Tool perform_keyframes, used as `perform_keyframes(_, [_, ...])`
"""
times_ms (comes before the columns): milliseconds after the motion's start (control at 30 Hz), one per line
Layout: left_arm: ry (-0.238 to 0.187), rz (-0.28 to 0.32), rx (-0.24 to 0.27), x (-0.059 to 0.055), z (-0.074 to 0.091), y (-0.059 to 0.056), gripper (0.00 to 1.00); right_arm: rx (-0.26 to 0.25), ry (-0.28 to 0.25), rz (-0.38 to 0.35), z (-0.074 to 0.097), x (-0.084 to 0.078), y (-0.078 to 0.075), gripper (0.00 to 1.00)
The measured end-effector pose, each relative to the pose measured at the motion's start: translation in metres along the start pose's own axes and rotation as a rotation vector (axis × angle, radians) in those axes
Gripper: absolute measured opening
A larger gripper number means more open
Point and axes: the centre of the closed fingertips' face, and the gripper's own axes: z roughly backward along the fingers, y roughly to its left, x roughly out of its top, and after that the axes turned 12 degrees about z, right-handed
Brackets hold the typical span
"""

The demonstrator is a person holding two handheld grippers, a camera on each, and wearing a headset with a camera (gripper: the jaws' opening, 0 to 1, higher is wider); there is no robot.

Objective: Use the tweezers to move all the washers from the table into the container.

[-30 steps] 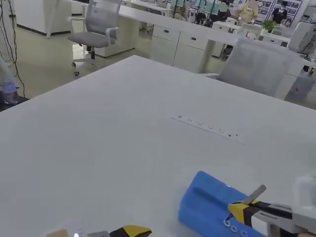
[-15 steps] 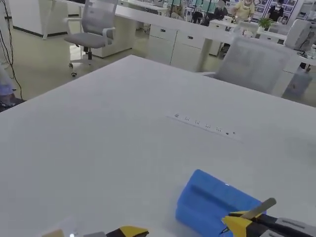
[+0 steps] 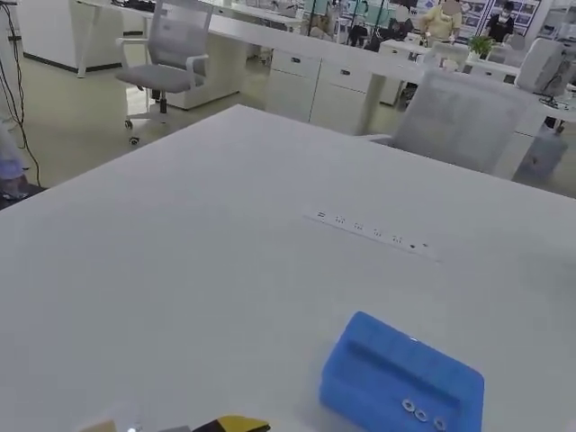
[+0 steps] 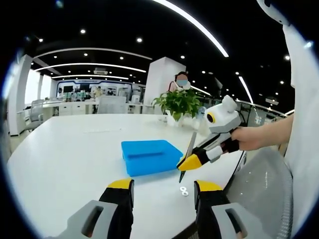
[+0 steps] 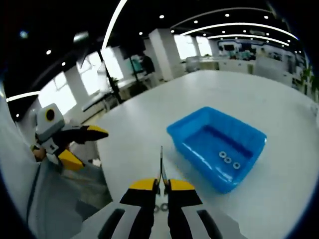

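Since a second ago my right gripper (image 5: 161, 186) has drawn back off the container (image 3: 400, 378), low and toward me.

Head view: the blue container sits on the white table (image 3: 198, 270), with three washers (image 3: 420, 414) lying in its near corner. A power strip (image 3: 373, 234) lies farther out. Its markings are too small to read, and I find no brand or label anywhere.

Left gripper view: my left gripper (image 4: 164, 191) hangs wide open and empty. Across from it the right one holds the tweezers (image 4: 188, 149) point-down, just above a loose washer (image 4: 184, 190) near the table's edge, beside the container. A potted plant (image 4: 180, 103) stands beyond.

Right gripper view: my jaws are clamped tight on the tweezers' handle end. The tips look bare, though they are too fine to be sure. Something small and ring-like lies on the table under the jaws, likely that loose washer.

I judge this the start of another pick. Next I should lower the tips astride the washer's rim, pinch gently, lift it and carry it over the container wall.
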Motion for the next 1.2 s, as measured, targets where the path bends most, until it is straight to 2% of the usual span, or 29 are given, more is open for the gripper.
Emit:
perform_keyframes(267, [-0.001, 0.001, 0.000, 0.001, 0.000, 0.000, 0.47, 0.008, 0.041, 0.005, -0.002, -0.012, 0.003, 0.05])
perform_keyframes(400, [0.000, 0.001, 0.001, 0.000, 0.000, 0.000, 0.47, 0.014, 0.041, -0.004, -0.005, -0.013, 0.006, 0.05])
perform_keyframes(500, [0.000, 0.001, 0.000, 0.001, 0.000, 0.000, 0.47, -0.006, 0.069, 0.021, -0.006, -0.016, 0.005, 0.05])
perform_keyframes(567, [0.000, 0.001, 0.001, 0.001, 0.000, 0.000, 0.47, 0.001, 0.082, 0.013, -0.007, -0.019, 0.006, 0.05])
perform_keyframes(833, [-0.003, 0.000, 0.003, 0.001, 0.000, 0.001, 0.47, 0.001, 0.080, -0.011, -0.006, -0.023, 0.008, 0.05])
perform_keyframes(1067, [-0.003, -0.002, 0.007, 0.001, 0.000, 0.001, 0.46, -0.020, 0.088, 0.038, -0.004, -0.024, 0.011, 0.05])
perform_keyframes(1133, [-0.003, -0.002, 0.007, 0.001, 0.000, 0.001, 0.46, -0.027, 0.094, 0.075, -0.005, -0.024, 0.012, 0.05])
perform_keyframes(1200, [-0.003, -0.003, 0.007, 0.001, 0.000, 0.001, 0.46, -0.033, 0.109, 0.150, -0.006, -0.023, 0.014, 0.05])
